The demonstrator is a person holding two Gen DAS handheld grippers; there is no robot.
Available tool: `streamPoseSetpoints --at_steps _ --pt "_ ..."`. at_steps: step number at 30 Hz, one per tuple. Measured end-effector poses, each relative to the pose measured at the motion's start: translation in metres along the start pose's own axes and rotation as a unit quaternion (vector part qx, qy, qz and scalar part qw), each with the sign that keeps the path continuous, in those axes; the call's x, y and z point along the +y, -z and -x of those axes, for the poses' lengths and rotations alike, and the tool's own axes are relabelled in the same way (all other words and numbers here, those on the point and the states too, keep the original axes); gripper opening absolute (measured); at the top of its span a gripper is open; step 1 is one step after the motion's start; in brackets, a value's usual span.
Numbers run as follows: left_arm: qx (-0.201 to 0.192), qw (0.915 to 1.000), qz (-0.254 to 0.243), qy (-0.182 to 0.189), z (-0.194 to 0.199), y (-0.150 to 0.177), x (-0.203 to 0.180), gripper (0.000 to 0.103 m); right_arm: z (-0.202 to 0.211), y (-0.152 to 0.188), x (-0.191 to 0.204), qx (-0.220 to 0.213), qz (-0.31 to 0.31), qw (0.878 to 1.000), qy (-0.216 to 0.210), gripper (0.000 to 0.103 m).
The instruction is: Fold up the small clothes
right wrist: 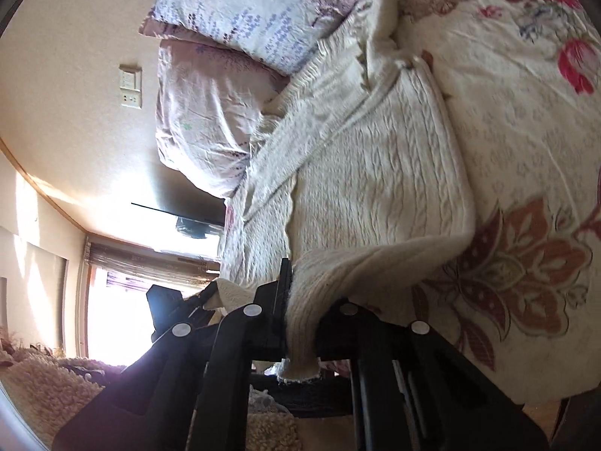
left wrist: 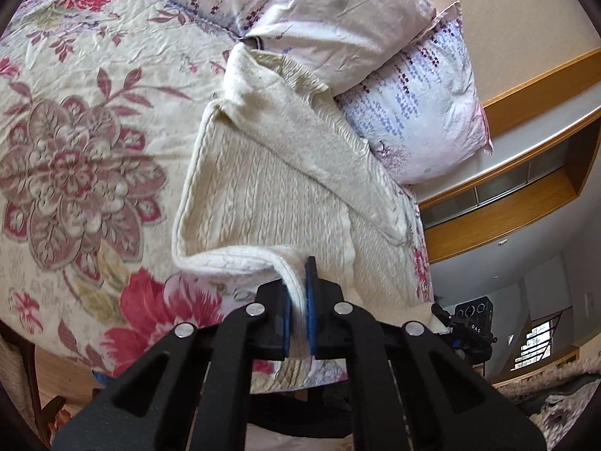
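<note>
The cream cable-knit sweater [left wrist: 263,188] lay on the bed, on a floral quilt [left wrist: 75,150], with its far end reaching up against two pale patterned pillows [left wrist: 413,112]. A sleeve [left wrist: 300,120] was already folded in and lay diagonally across the body, so the garment read as a fairly narrow panel rather than spread wide. Judged from that, the sideways folding looked at least partly done, and what remained was bringing the near hem over toward the collar and flattening the bundle.

The near edge was lifted off the quilt at both corners. The left gripper [left wrist: 298,300] had its fingers closed on one part of the hem, a band of knit pinched between the blue pads [left wrist: 311,300] and running back under the gripper. The right gripper [right wrist: 298,312] was likewise closed on its part of the hem [right wrist: 300,338], with the ribbed edge hanging down past the fingers. Between the two grips the hem arched up in a soft roll, while the rest of the sweater stayed flat on the bed.

Beyond the bed were a beige wall with a switch plate [right wrist: 130,86], wooden trim and a bright window [right wrist: 112,319]. A shaggy rug [right wrist: 56,387] showed low in the right wrist view.
</note>
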State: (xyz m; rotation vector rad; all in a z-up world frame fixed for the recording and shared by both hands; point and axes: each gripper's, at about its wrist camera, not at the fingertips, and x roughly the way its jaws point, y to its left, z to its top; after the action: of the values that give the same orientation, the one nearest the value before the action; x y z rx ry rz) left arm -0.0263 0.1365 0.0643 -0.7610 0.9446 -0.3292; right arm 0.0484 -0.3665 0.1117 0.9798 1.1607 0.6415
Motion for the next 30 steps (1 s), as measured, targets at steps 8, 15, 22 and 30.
streamPoseSetpoints --at_steps 8,15,22,30 --pt "-0.056 0.9979 -0.007 0.031 -0.007 -0.058 -0.018 0.006 -0.008 -0.038 0.019 -0.063 0.017 0.997 -0.038 0.01" --pt "-0.085 0.9957 0.008 0.034 -0.032 -0.11 -0.016 0.006 -0.023 -0.084 0.031 -0.107 0.023 0.993 -0.052 0.01" --pt "-0.095 0.9949 0.019 0.028 -0.073 -0.159 -0.021 0.006 -0.053 -0.136 0.038 -0.123 0.037 0.991 -0.039 0.01" --pt "-0.076 0.9944 0.072 -0.016 -0.123 -0.197 -0.004 0.006 -0.093 -0.195 0.002 -0.125 -0.033 0.992 0.013 0.01"
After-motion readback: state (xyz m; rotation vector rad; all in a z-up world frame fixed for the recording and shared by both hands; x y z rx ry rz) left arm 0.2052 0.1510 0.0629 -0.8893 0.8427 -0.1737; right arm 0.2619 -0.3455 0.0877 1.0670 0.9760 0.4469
